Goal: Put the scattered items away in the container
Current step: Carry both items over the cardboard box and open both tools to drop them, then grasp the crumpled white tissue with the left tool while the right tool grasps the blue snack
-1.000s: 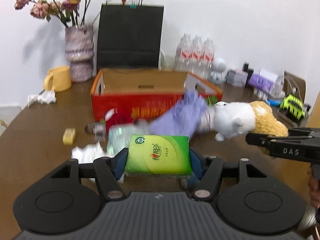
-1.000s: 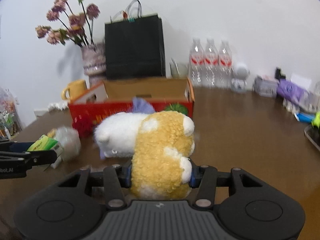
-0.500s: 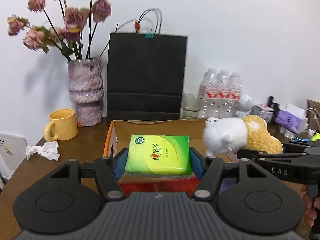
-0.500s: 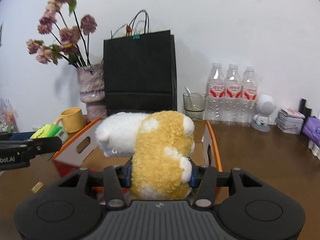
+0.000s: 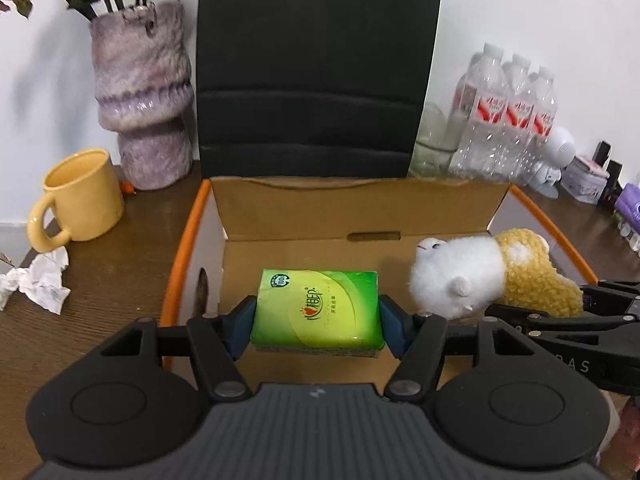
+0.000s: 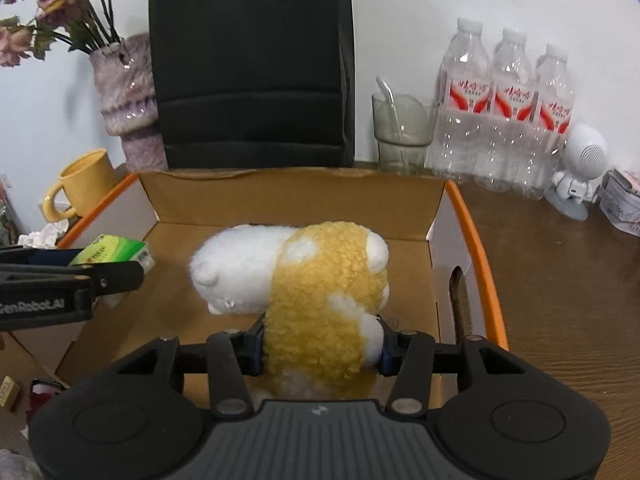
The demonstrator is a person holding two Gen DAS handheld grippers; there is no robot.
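Observation:
My left gripper (image 5: pixel 316 326) is shut on a green tissue pack (image 5: pixel 318 310) and holds it over the open cardboard box (image 5: pixel 360 212) with orange edges, near its left side. My right gripper (image 6: pixel 322 346) is shut on a white and yellow plush toy (image 6: pixel 320 280) and holds it over the box's (image 6: pixel 296 192) inside, right of the tissue pack (image 6: pixel 114 254). The plush (image 5: pixel 480 278) and the right gripper show at the right of the left wrist view. The left gripper (image 6: pixel 100 276) shows at the left of the right wrist view.
A black paper bag (image 5: pixel 316 68), a purple vase (image 5: pixel 142 92) and a yellow mug (image 5: pixel 80 200) stand behind and left of the box. Water bottles (image 6: pixel 508 104) and a glass (image 6: pixel 400 128) stand at the back right. Crumpled paper (image 5: pixel 36 284) lies left.
Both grippers have moved forward from the near table to above the open box, carrying the tissue pack and the plush. The scattered items in front of the box have dropped out of view.

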